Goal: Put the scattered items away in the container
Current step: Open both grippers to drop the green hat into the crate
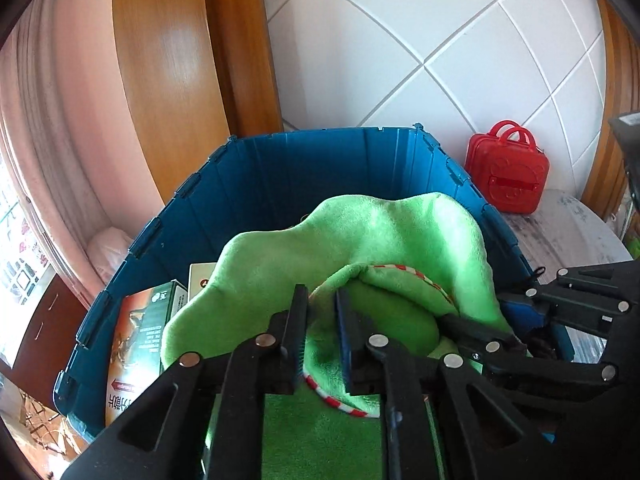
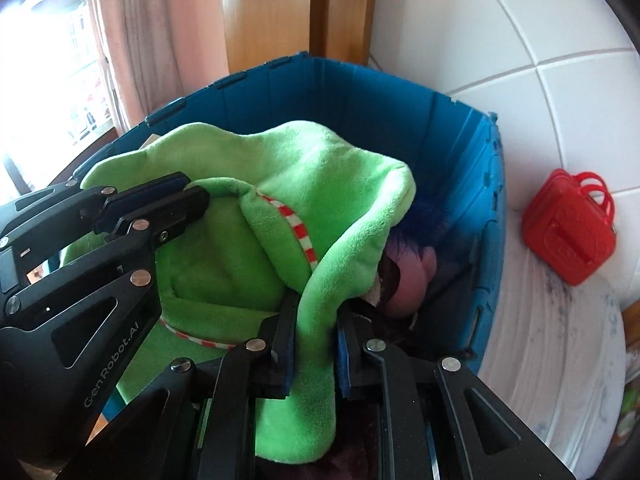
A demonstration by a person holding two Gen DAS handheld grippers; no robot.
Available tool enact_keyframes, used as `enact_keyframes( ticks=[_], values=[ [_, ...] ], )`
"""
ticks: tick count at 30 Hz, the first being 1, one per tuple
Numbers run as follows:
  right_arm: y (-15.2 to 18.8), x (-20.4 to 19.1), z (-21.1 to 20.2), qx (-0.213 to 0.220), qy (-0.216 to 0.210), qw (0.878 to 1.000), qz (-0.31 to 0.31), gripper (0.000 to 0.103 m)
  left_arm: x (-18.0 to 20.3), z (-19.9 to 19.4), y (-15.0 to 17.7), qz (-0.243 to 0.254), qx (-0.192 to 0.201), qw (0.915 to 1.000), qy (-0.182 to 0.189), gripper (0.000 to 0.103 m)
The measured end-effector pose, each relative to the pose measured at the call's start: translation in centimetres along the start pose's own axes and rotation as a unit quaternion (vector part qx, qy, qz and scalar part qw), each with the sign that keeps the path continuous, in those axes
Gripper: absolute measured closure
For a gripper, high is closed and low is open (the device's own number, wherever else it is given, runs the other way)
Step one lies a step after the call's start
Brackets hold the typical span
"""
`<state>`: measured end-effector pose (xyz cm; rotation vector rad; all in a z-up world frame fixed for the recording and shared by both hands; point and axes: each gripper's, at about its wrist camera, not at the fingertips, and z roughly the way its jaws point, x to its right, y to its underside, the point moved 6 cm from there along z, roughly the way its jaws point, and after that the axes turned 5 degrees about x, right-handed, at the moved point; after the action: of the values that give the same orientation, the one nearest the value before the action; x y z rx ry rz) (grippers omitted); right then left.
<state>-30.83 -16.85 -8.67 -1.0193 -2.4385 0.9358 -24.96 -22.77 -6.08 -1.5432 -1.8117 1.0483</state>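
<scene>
A wall of large white glazed tiles (image 1: 460,40) backs the scene, with a varnished wooden frame (image 1: 168,80) and a pale pink curtain (image 1: 52,112) to its left, and a whitewashed wood-grain tabletop (image 2: 560,340) carrying everything.

The left gripper (image 1: 322,304) stands with its jaws slightly parted over a fold of the soft green fleece cloth with red-and-white striped trim (image 1: 380,240); the pads do not clearly press the fabric. The right gripper (image 2: 318,314) straddles a hanging edge of the same cloth (image 2: 320,200), which runs between its jaws; whether the pads pinch it I cannot tell, though a narrow gap shows on the right side.

The cloth lies heaped inside the deep blue ribbed plastic folding crate (image 1: 320,160), rising near the height of its rim. Beneath and beside it, to the left, printed cardboard boxes (image 1: 140,332) stand on end against the crate's wall. Under the cloth's right edge sits a pink plush toy with blue fur (image 2: 408,272), partly hidden.

Outside the crate, on the tabletop against the wall, stands a small red moulded plastic suitcase with two loop handles (image 1: 508,172).
</scene>
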Motion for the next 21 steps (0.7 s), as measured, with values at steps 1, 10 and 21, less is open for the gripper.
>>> enact_keyframes(
  ticks=[1, 10, 21],
  values=[
    [0.1, -0.1, -0.8, 0.008, 0.007, 1.000, -0.002, 0.076, -0.1, -0.5, 0.0, -0.002, 0.006, 1.0000, -0.001, 0.073],
    [1.9, 2.0, -7.0, 0.064, 0.026, 0.997, 0.020, 0.005, -1.2, -6.5, -0.4, -0.053, 0.077, 0.9954, -0.022, 0.019],
    [8.7, 5.5, -14.5, 0.103, 0.045, 0.992, 0.050, 0.000, 1.6, -13.2, 3.5, -0.101, 0.074, 0.9906, -0.054, 0.005]
  ],
)
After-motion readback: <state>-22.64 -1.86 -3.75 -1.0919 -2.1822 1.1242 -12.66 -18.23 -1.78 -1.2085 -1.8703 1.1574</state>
